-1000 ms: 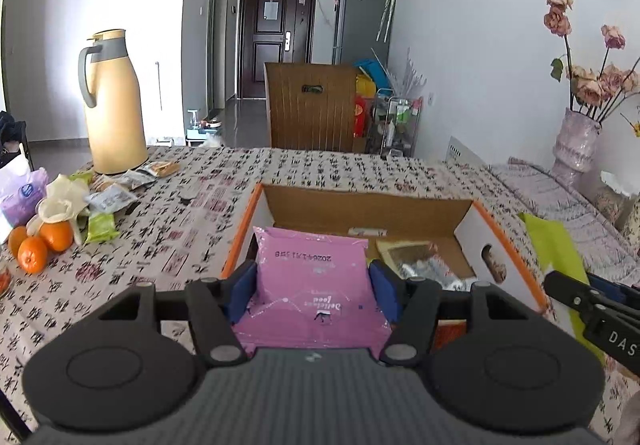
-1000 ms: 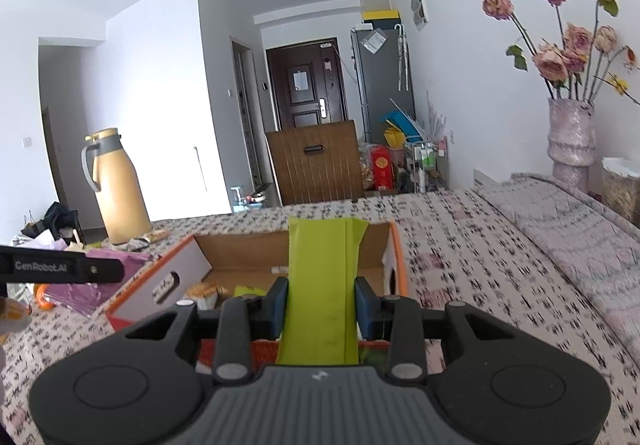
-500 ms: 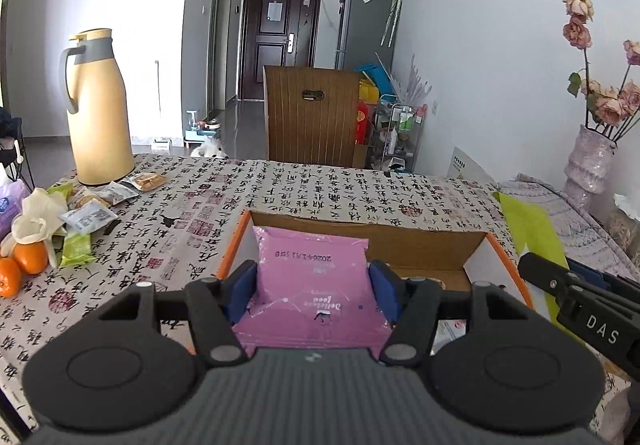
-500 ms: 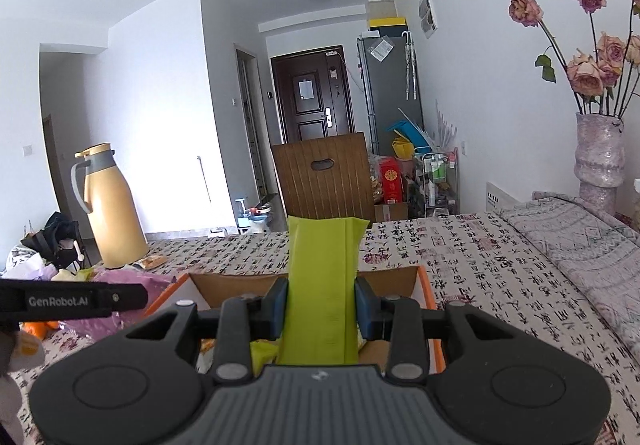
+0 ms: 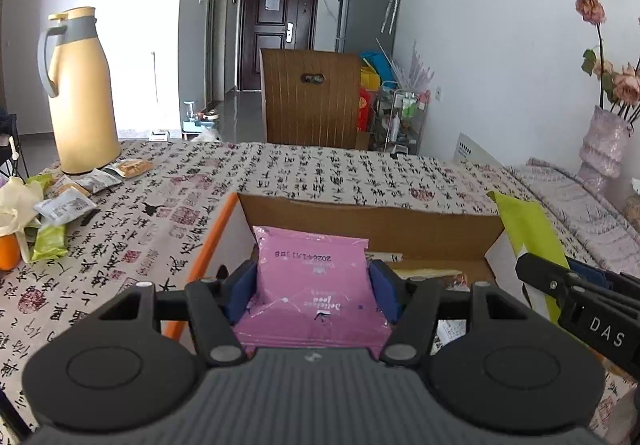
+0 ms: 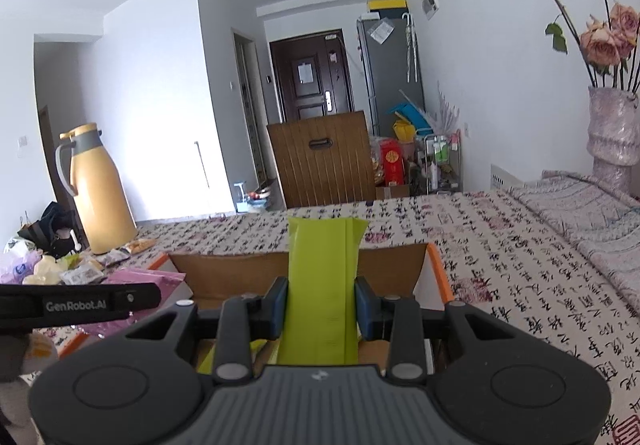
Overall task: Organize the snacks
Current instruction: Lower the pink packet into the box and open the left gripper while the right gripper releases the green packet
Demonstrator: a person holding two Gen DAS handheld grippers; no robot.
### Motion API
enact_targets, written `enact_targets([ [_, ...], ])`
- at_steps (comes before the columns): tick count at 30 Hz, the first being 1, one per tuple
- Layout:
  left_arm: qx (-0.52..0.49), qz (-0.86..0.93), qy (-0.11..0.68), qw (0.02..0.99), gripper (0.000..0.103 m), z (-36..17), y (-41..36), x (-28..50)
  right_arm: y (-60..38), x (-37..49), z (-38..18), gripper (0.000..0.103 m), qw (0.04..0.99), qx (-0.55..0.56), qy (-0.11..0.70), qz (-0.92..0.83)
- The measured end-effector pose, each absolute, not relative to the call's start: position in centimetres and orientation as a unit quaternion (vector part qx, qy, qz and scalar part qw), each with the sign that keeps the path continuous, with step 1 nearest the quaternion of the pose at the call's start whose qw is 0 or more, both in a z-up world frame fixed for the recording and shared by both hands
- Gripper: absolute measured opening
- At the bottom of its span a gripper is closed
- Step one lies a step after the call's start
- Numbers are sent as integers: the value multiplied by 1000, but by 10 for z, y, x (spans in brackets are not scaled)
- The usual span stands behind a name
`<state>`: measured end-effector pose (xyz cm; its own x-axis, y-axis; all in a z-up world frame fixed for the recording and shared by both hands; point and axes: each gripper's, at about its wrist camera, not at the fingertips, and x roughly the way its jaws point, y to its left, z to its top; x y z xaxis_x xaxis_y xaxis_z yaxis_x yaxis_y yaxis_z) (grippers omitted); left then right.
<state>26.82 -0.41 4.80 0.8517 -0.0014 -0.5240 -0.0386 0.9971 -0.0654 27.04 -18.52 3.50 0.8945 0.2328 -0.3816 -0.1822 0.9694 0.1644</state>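
My left gripper (image 5: pixel 312 291) is shut on a pink snack packet (image 5: pixel 312 285) and holds it over the near left part of an open cardboard box with orange edges (image 5: pixel 368 221). My right gripper (image 6: pixel 322 303) is shut on a long lime-green snack packet (image 6: pixel 322 285), held upright above the box (image 6: pixel 240 269). In the left wrist view the green packet (image 5: pixel 528 229) and the right gripper's body show at the right. Other packets lie on the box's bottom, mostly hidden by the grippers.
A yellow thermos jug (image 5: pixel 80 93) stands at the far left of the patterned tablecloth (image 5: pixel 320 173). Loose snack packets (image 5: pixel 68 201) and an orange (image 5: pixel 8 257) lie near it. A vase of dried roses (image 6: pixel 612 133) stands at the right. A wooden chair back (image 5: pixel 312 97) rises behind the table.
Both grippers moved forward and a little down, carrying their packets over the box. The box now lies closer beneath them. Neither grip changed.
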Motion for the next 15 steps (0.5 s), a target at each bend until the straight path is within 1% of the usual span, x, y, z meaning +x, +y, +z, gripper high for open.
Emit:
enact_targets([
  [7, -35, 13, 279, 960, 64, 37, -4, 271, -181, 275, 24, 34, 969, 49, 221, 98],
  [9, -36, 18, 271, 962, 75, 38, -3, 269, -181, 275, 23, 34, 969, 51, 223, 94],
  [10, -36, 22, 265, 963, 87, 39, -3, 267, -182, 275, 23, 39, 969, 53, 223, 92],
  [11, -35, 27, 258, 965, 96, 40, -3, 265, -184, 275, 23, 57, 969, 57, 223, 90],
  [12, -35, 30, 252, 967, 100, 42, -3, 264, -185, 275, 23, 66, 969, 60, 222, 87],
  [13, -36, 34, 248, 968, 103, 43, -2, 262, -186, 274, 24, 85, 970, 61, 219, 82],
  [14, -39, 34, 246, 968, 103, 44, -2, 262, -187, 273, 25, 100, 972, 64, 214, 78],
  [15, -43, 33, 245, 968, 103, 45, 0, 262, -189, 273, 25, 103, 972, 70, 210, 76],
])
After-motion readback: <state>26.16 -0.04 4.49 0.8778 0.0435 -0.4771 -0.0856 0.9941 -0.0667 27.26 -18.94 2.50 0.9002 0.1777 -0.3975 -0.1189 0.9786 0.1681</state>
